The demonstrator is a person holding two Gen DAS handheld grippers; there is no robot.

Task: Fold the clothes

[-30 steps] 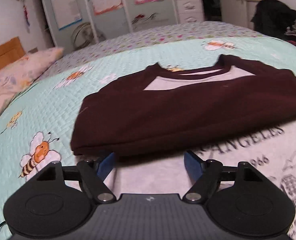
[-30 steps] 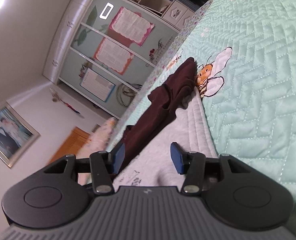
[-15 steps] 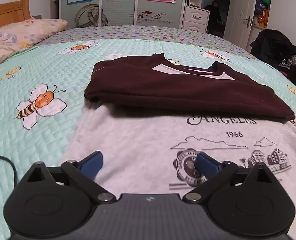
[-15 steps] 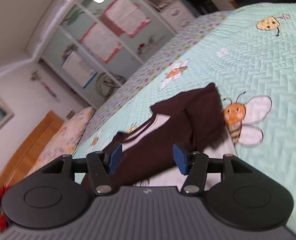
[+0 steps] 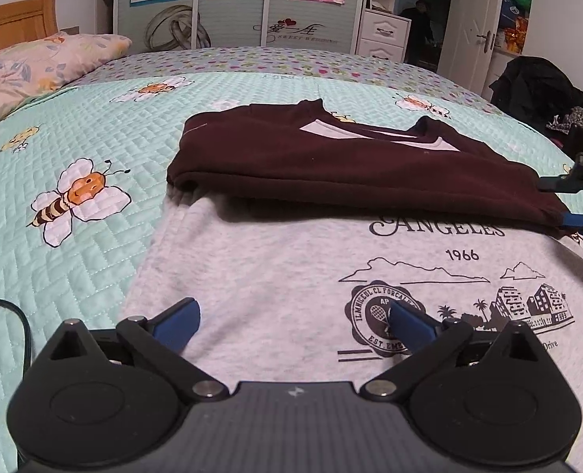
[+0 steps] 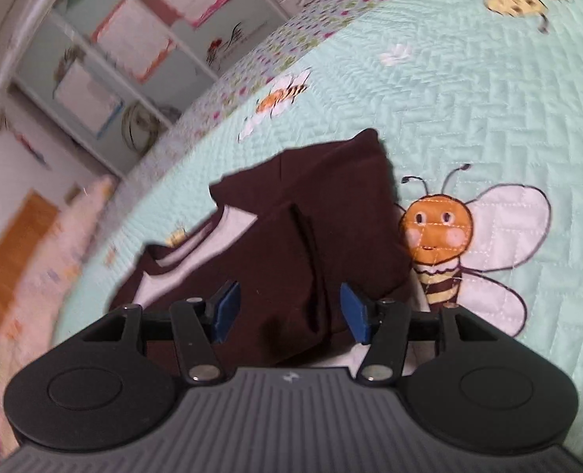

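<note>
A grey sweatshirt [image 5: 275,268] with a black "Angeles 1966" print lies flat on the mint bee quilt [image 5: 75,276]. Its maroon sleeves [image 5: 331,165] are folded across the chest. My left gripper [image 5: 295,319] hovers over the grey lower body, jaws wide open, nothing between them. At the right edge of the left wrist view my right gripper [image 5: 553,202] sits by the maroon sleeve's end. In the right wrist view the right gripper [image 6: 289,309] is open above the maroon sleeve [image 6: 291,236]; its pads stand apart from the cloth.
A floral pillow [image 5: 35,67] and wooden headboard [image 5: 12,19] lie far left. The wardrobe [image 5: 232,4] stands beyond the bed. A black cable [image 5: 12,311] runs over the quilt at near left. Dark clothes [image 5: 535,86] are piled far right, by a white door [image 5: 472,27].
My left gripper opened wide and drew back from the maroon fold to over the grey body. My right gripper rose and turned, from along the shirt's side to above the sleeve end.
</note>
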